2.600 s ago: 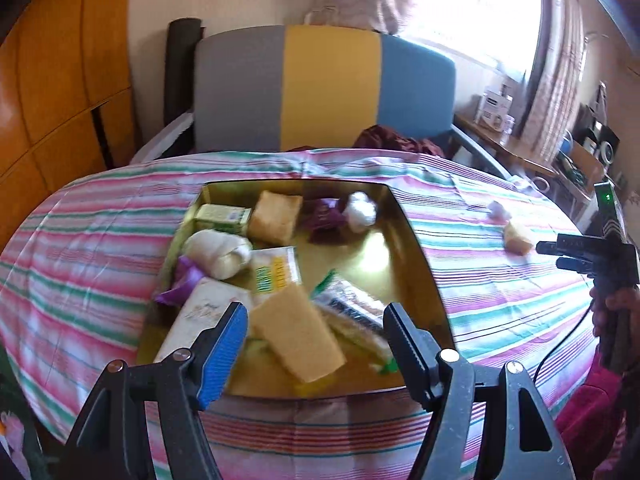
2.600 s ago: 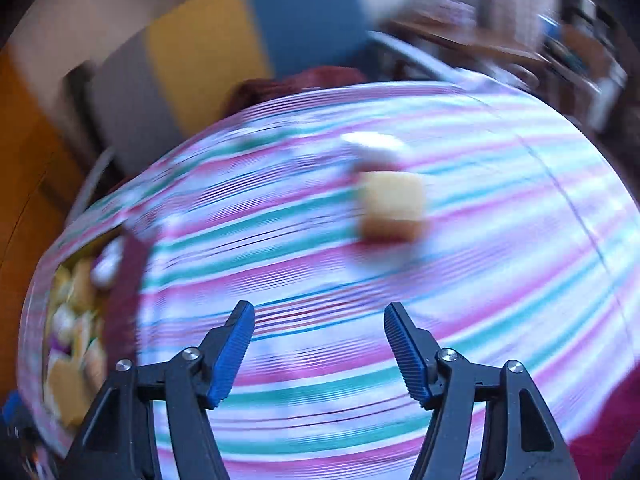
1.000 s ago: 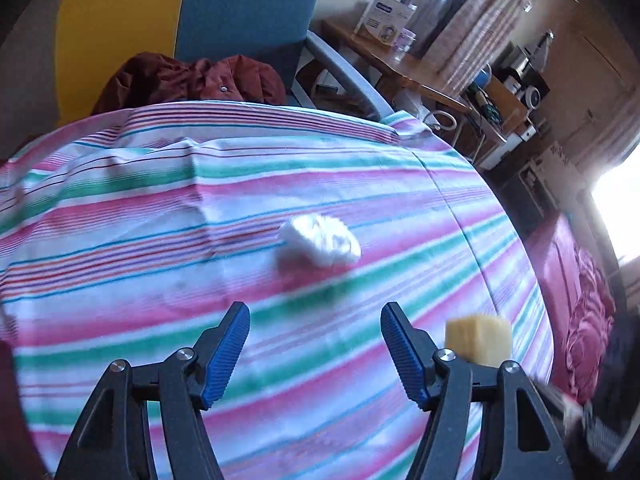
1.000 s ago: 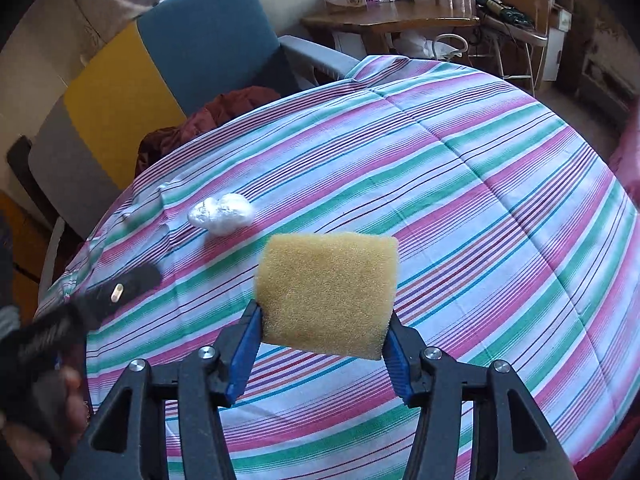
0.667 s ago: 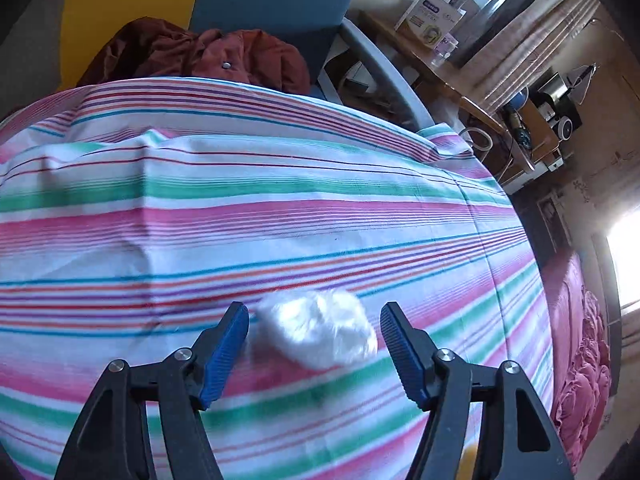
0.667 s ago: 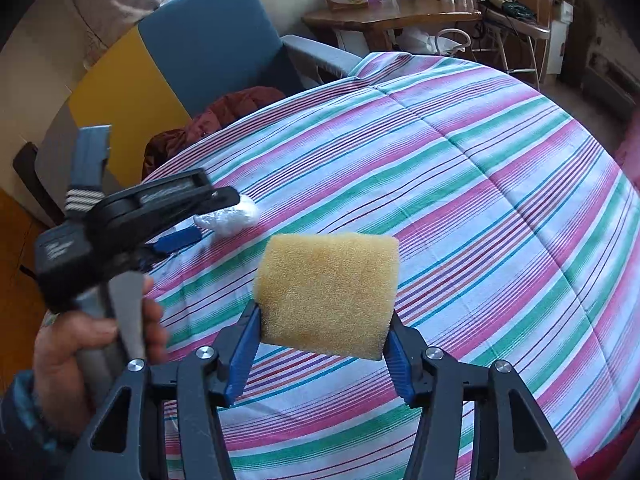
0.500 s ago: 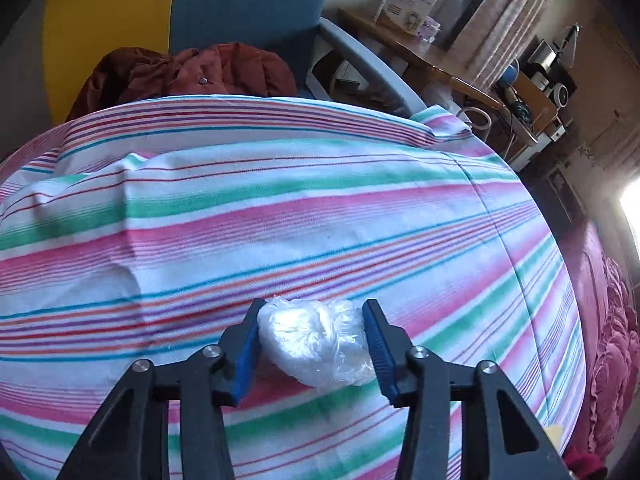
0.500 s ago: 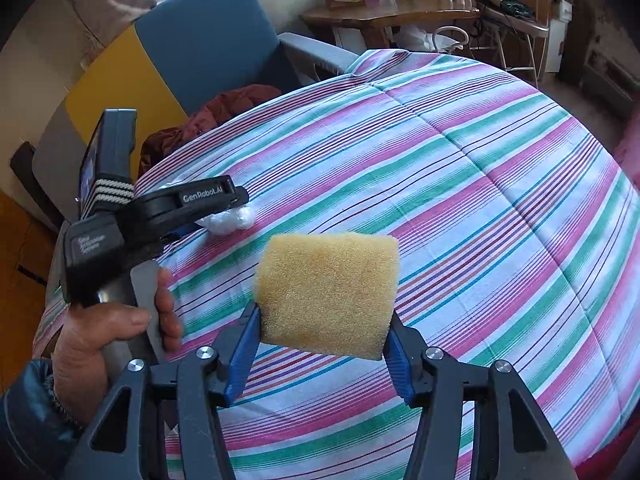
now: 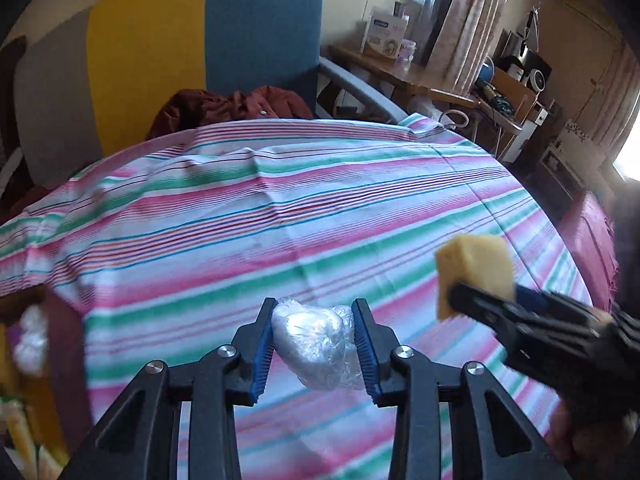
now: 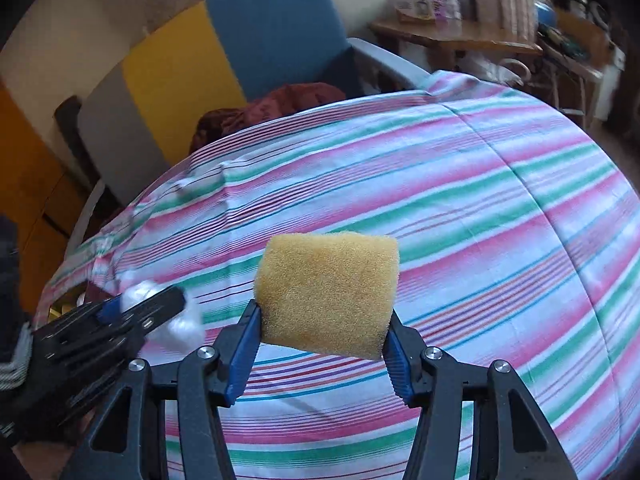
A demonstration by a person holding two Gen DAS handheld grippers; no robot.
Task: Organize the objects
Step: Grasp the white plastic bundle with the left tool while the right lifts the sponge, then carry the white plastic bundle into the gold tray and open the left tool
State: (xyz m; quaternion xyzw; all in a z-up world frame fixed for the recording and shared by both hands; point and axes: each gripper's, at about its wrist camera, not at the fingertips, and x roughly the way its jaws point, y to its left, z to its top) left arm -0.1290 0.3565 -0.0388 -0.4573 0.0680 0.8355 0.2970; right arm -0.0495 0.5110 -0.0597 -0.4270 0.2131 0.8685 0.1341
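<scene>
My left gripper [image 9: 315, 345] pinches a white plastic-wrapped lump [image 9: 314, 344] between its blue pads, lifted off the striped tablecloth [image 9: 280, 208]; its jaws are still closing on it. A yellow sponge block [image 10: 328, 296] is clamped in my right gripper [image 10: 326, 350], held above the cloth. In the left wrist view the same sponge [image 9: 476, 270] shows at the right in the right gripper [image 9: 496, 300]. From the right wrist camera, the left gripper [image 10: 160, 312] and the white lump [image 10: 182, 322] appear at the lower left.
A gold tray [image 9: 24, 360] with several packets sits at the far left edge of the left wrist view. A grey, yellow and blue chair [image 9: 180, 48] with a dark red garment [image 9: 232, 108] stands behind the table. Cluttered desks [image 9: 460, 88] lie to the right.
The left gripper closed on the white lump, lifted it off the cloth and swung left toward the tray. The right gripper kept the sponge and shifted slightly.
</scene>
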